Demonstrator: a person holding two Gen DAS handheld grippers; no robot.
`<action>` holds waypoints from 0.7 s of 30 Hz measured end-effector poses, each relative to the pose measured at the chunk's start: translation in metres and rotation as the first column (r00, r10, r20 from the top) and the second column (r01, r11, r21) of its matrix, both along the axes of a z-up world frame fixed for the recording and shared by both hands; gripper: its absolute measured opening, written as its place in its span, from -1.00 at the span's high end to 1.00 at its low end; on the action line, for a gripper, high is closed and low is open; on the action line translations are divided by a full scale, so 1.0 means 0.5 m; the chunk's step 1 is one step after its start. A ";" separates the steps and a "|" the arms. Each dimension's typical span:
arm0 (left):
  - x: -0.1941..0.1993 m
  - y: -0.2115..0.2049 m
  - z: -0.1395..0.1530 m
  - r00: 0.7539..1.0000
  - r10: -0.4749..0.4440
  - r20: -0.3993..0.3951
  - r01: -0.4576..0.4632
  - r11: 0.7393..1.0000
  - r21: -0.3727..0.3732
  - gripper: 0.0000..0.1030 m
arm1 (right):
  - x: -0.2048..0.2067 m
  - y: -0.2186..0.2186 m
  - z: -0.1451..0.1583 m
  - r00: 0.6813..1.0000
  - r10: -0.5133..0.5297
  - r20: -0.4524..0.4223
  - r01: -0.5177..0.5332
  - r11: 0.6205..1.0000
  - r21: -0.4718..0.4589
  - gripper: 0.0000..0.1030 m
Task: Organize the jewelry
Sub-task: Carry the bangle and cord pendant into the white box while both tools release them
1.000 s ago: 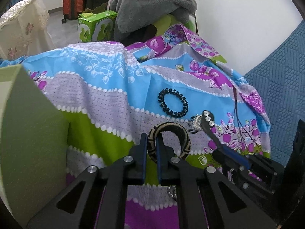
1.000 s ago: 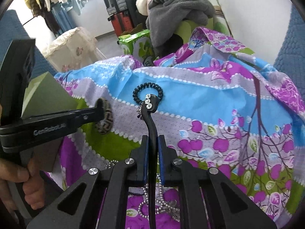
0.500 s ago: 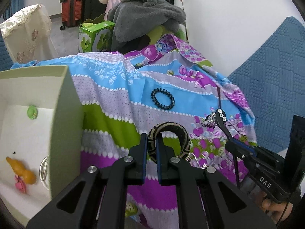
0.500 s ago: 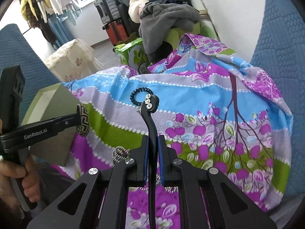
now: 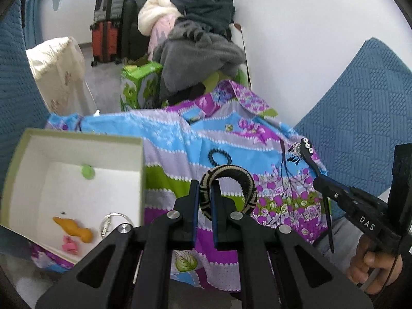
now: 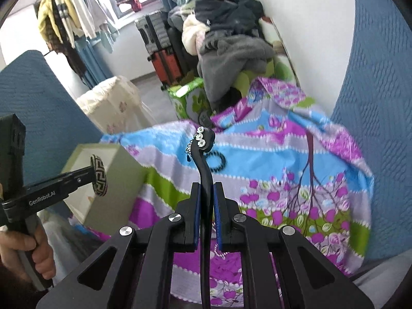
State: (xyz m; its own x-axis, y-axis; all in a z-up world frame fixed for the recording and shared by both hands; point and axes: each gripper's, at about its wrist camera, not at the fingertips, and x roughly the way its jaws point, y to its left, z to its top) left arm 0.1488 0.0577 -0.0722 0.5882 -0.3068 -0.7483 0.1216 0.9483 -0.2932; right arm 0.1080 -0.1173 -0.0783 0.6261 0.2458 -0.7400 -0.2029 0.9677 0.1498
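Note:
My left gripper [image 5: 204,193] is shut on a black-and-cream woven bangle [image 5: 228,180] and holds it in the air, right of an open pale green box [image 5: 79,139]. The bangle also shows in the right wrist view [image 6: 99,172]. My right gripper [image 6: 205,193] is shut on a black hair stick with three white flowers [image 6: 204,152], also seen in the left wrist view [image 5: 307,152]. A black spiral hair tie [image 5: 219,155] lies on the flowered cloth [image 5: 257,141], below both grippers.
The box holds an orange gourd charm [image 5: 73,229], a pink piece [image 5: 69,247], a green disc [image 5: 87,172] and a silver ring [image 5: 113,221]. Blue cushions [image 5: 360,108] flank the cloth. A clothes pile [image 5: 200,46], green carton [image 5: 139,82] and suitcases [image 5: 108,41] stand behind.
Both grippers have risen and pulled back from the cloth with their items. The open box interior has come into the left wrist view.

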 end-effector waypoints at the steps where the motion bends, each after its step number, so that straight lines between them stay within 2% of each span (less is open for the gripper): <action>1: -0.001 0.006 0.012 1.000 0.004 0.010 -0.004 1.000 0.003 0.84 | 0.000 0.005 0.017 1.000 0.003 0.014 -0.003 1.000 0.000 0.85; 8: -0.002 0.050 0.098 0.997 0.020 0.078 -0.021 1.000 0.009 0.84 | 0.006 0.039 0.101 0.996 0.011 0.086 -0.011 1.000 0.005 0.85; 12: -0.004 0.076 0.126 0.995 0.029 0.099 -0.031 0.999 0.020 0.84 | 0.015 0.072 0.138 0.993 0.025 0.113 -0.026 1.000 0.013 0.85; 21: -0.004 0.182 0.158 0.989 0.093 0.112 -0.098 0.994 0.043 0.84 | 0.044 0.196 0.164 0.983 0.107 0.148 -0.112 0.993 0.027 0.85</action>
